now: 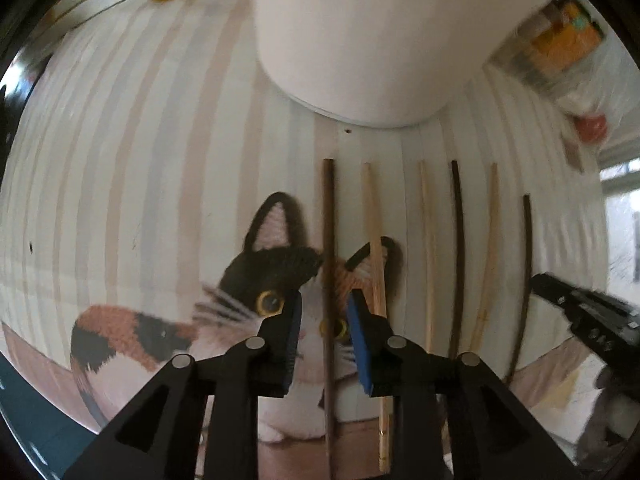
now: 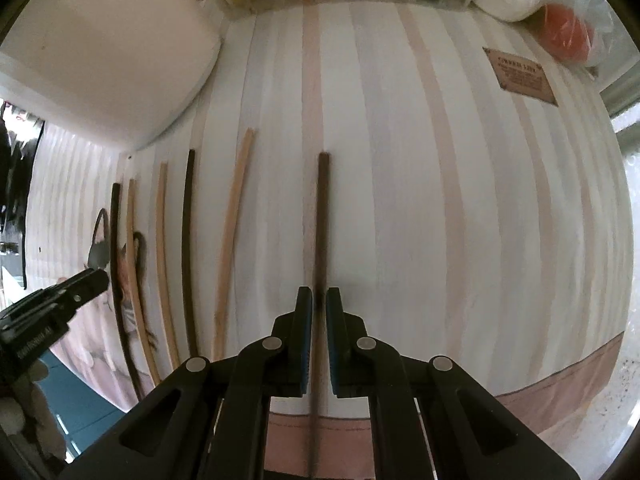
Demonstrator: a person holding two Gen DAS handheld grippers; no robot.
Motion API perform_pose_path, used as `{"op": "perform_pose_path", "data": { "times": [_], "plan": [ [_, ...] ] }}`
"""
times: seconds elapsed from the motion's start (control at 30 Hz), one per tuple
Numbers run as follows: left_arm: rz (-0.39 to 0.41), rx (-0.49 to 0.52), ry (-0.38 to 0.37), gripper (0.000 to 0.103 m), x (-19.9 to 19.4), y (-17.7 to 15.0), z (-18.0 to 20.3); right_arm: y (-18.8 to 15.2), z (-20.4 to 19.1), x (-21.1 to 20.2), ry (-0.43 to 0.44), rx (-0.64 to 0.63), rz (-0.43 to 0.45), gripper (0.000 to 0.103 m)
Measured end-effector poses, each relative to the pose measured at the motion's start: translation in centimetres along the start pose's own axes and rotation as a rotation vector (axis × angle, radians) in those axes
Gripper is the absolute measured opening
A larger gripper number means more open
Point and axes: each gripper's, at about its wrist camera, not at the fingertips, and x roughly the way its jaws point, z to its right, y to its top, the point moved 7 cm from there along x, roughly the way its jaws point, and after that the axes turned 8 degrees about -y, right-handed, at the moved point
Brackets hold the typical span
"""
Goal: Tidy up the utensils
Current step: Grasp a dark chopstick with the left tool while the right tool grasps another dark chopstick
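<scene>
Six chopsticks lie in a row on a pale striped tablecloth (image 2: 420, 200) printed with a calico cat (image 1: 256, 280), all roughly parallel and apart from one another. In the left wrist view, left to right: a dark brown wooden chopstick (image 1: 329, 240), a light bamboo chopstick (image 1: 374, 240), a second pale bamboo chopstick (image 1: 428, 248), a black chopstick (image 1: 460, 240), a third light chopstick (image 1: 490, 248), and a dark chopstick at the far right (image 1: 527, 264). The left gripper (image 1: 324, 316), black with blue pads, points down at the cloth; its jaws stand apart with the dark brown wooden chopstick running between them, the pads not pressing on it, so it is released. The right gripper (image 2: 319, 312) also points down, jaws clenched on the dark chopstick at the far right, seen in its own view (image 2: 323, 216) running straight up from between the blue pads. That chopstick lies well apart from its nearest neighbour, the third light chopstick (image 2: 234, 216). A large white rounded container (image 1: 360, 32) stands on the cloth just beyond the chopstick tips. A small brown label (image 2: 520, 76) sits on the cloth toward the right. Clutter along the far edge is blurred; an orange-red round thing in clear plastic (image 2: 568, 36) shows there.
</scene>
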Motion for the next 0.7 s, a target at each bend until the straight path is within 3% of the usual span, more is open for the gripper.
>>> {"op": "perform_pose_path", "data": {
  "times": [0.17, 0.2, 0.4, 0.7],
  "plan": [
    [0.026, 0.049, 0.1, 0.015, 0.8, 0.4, 0.8, 0.9, -0.1, 0.4, -0.008, 0.0, -0.001, 0.008],
    [0.032, 0.05, 0.11, 0.007, 0.9, 0.3, 0.6, 1.0, -0.3, 0.5, -0.008, -0.001, 0.001, 0.008],
    [0.024, -0.005, 0.104, 0.004, 0.2, -0.2, -2.8, 0.7, -3.2, 1.6, -0.026, -0.039, -0.02, 0.007],
    [-0.005, -0.041, 0.06, 0.006, -0.5, -0.5, -7.1, -1.7, -4.0, 1.8, 0.009, -0.057, -0.071, 0.006]
  ]
}}
